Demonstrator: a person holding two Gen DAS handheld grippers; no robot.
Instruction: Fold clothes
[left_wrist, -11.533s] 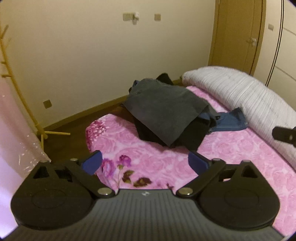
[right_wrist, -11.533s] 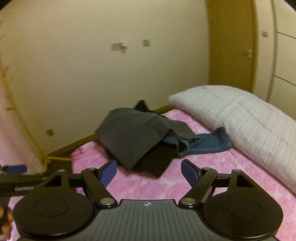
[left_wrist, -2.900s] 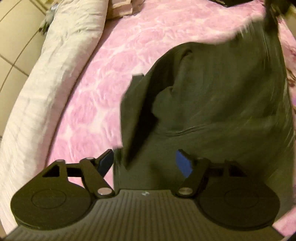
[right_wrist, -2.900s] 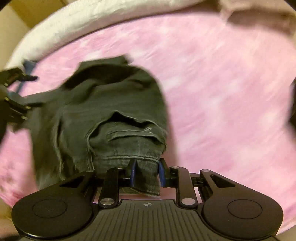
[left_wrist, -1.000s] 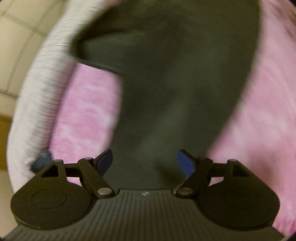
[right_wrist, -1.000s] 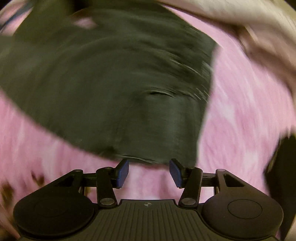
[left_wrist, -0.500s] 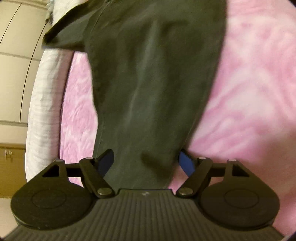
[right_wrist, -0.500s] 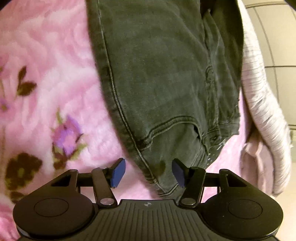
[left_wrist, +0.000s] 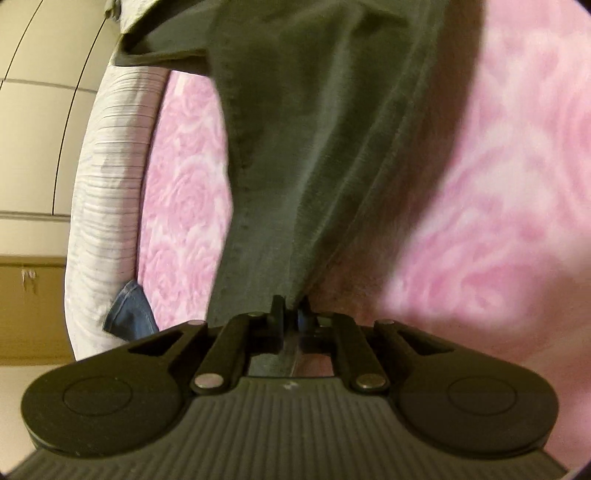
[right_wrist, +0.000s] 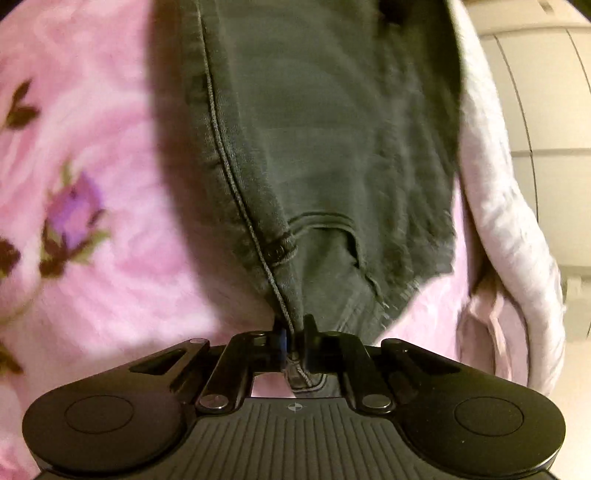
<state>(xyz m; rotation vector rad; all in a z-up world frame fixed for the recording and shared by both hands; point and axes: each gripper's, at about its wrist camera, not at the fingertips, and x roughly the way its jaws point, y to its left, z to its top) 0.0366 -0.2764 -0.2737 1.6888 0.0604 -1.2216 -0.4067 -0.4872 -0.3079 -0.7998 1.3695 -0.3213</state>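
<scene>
Dark grey jeans (left_wrist: 314, 155) hang stretched above the pink floral bed cover (left_wrist: 498, 221). My left gripper (left_wrist: 291, 314) is shut on one end of the jeans, pinching the fabric edge. In the right wrist view the jeans (right_wrist: 332, 147) show a side seam and a pocket opening. My right gripper (right_wrist: 293, 332) is shut on the waistband end at the seam. The far parts of the jeans run out of the top of both views.
A white striped duvet (left_wrist: 107, 184) lies along the bed's edge, with a blue denim garment (left_wrist: 129, 310) beside it. In the right wrist view the duvet (right_wrist: 517, 240) and a pale pink cloth (right_wrist: 480, 325) lie right of the jeans. Cream wardrobe panels stand behind.
Both grippers were open around the jeans half a second ago and have now shut on them. The fabric is now pulled taut away from the fingers.
</scene>
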